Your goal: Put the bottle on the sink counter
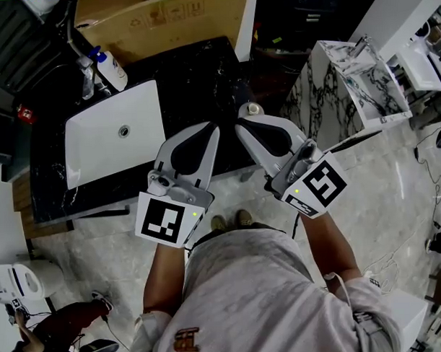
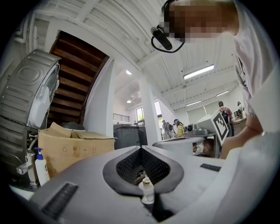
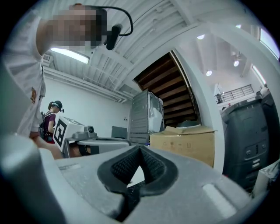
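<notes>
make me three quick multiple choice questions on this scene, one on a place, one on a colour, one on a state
1. Where does the pump bottle stand?
A. inside the basin
B. on the counter behind the basin, by the faucet
C. on the floor

2. What colour is the sink basin?
A. black
B. brown
C. white

3. How do the jaws of the right claw stand?
A. wide apart
B. together, with nothing between them
C. clamped on a cardboard box

Answers:
1 B: the head view shows it upright on the dark counter at the basin's back corner.
2 C: the basin is plain white against the black marbled counter.
3 B: the right gripper view shows the tips meeting and only background through the gap.
</notes>
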A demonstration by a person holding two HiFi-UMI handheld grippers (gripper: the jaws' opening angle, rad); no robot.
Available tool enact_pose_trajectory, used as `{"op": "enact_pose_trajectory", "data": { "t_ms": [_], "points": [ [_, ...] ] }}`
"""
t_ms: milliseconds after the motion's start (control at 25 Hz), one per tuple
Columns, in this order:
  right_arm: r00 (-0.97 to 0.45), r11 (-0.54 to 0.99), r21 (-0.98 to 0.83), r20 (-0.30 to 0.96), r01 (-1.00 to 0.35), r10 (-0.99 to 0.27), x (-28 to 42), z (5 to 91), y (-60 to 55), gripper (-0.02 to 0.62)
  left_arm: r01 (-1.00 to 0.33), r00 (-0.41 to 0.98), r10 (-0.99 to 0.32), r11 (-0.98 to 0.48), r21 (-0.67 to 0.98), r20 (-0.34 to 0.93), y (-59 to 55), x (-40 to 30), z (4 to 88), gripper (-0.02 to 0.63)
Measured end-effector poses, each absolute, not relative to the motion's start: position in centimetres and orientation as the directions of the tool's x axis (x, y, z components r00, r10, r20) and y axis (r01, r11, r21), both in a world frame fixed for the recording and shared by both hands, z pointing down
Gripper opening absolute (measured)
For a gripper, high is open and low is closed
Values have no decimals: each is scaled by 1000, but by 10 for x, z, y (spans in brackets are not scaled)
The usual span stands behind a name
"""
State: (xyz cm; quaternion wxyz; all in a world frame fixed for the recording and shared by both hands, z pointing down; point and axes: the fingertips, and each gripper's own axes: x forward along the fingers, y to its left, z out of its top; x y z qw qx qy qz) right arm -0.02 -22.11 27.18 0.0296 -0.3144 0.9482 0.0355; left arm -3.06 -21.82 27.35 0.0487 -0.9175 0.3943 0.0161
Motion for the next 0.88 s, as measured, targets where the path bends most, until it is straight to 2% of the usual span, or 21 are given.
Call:
{"op": "enact_pose_trajectory", "data": {
  "t_ms": [880],
  "points": [
    [-820, 819, 64, -92, -571, -564, -6, 265, -214, 2, -744, 668, -739, -661, -97, -90, -210, -34, 263, 2]
  ]
}}
